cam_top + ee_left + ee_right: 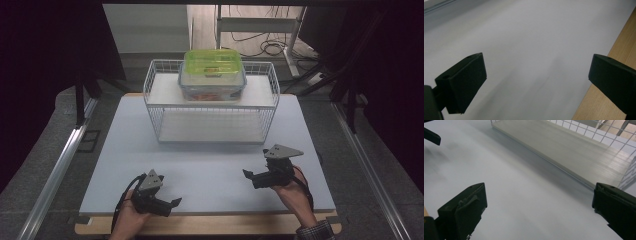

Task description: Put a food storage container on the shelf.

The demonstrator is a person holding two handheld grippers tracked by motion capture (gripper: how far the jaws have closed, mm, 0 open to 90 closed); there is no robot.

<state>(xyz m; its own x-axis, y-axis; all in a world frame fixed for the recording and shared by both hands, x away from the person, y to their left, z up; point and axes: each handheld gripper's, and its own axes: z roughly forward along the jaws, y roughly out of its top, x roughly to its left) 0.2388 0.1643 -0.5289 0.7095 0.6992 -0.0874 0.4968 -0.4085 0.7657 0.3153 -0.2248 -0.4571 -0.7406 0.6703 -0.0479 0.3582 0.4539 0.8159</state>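
Both my claws are spread wide and empty: my left claw (172, 204) low near the tabletop's (215, 170) front edge, my right claw (248, 175) nearer the wire rack (155, 107). The lidded food box (212, 75) sits on the rack's upper shelf. I judge it stiff, smooth plastic with some weight inside; I'd grip its two short sides. I can read no label.

Black tongs (172, 204) with grey triangular plates, black cables, plaid cuff (315, 232).
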